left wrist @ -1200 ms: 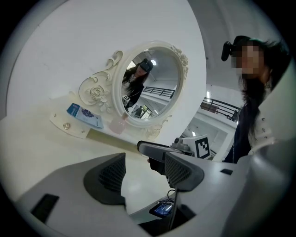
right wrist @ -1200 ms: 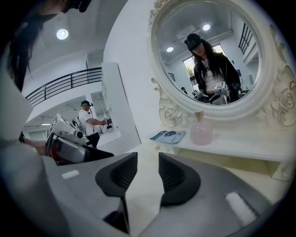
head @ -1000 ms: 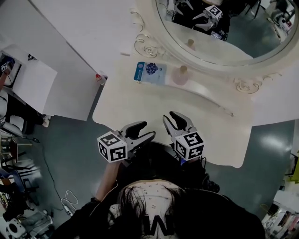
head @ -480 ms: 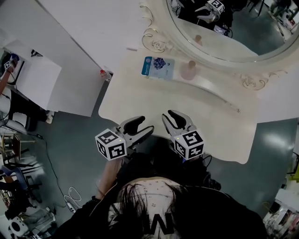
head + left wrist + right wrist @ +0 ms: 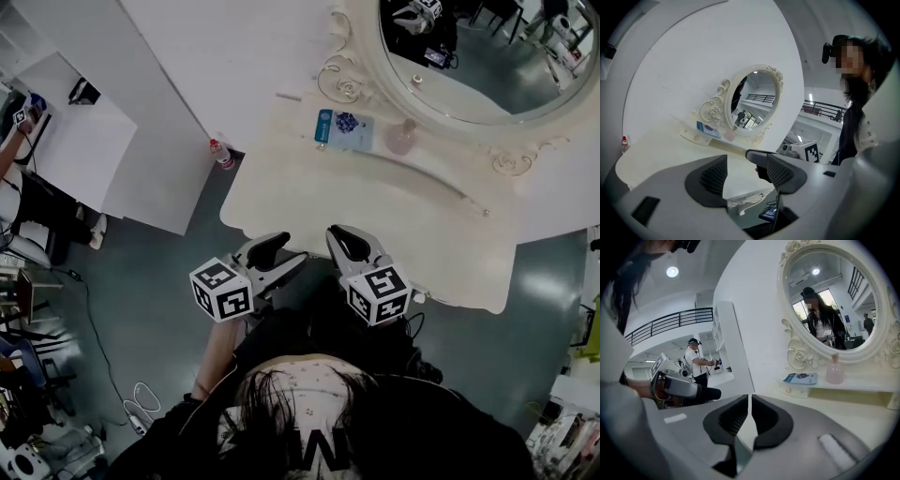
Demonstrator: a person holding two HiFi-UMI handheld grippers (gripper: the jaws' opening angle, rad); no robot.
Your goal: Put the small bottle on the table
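The small pink bottle [image 5: 400, 141] stands upright on the raised shelf under the oval mirror [image 5: 469, 56], next to a blue packet [image 5: 344, 129]. It also shows far off in the right gripper view, as the pink bottle [image 5: 833, 370], and in the left gripper view, as the bottle [image 5: 730, 135]. Both grippers hang at the near edge of the cream vanity table [image 5: 394, 216], well short of the bottle. My left gripper [image 5: 279, 255] is open and empty. My right gripper [image 5: 352, 242] is closing; its jaws are nearly together with nothing between them [image 5: 750, 404].
A small red-capped bottle [image 5: 221, 155] stands on the floor by the table's left corner. White cabinets [image 5: 84, 141] fill the left side. Another person [image 5: 696, 362] stands far back in the room. Grey floor surrounds the table.
The head view has pulled back: table, mirror and bottle have slid up and to the right and look smaller. Both grippers stay near the table's front edge.
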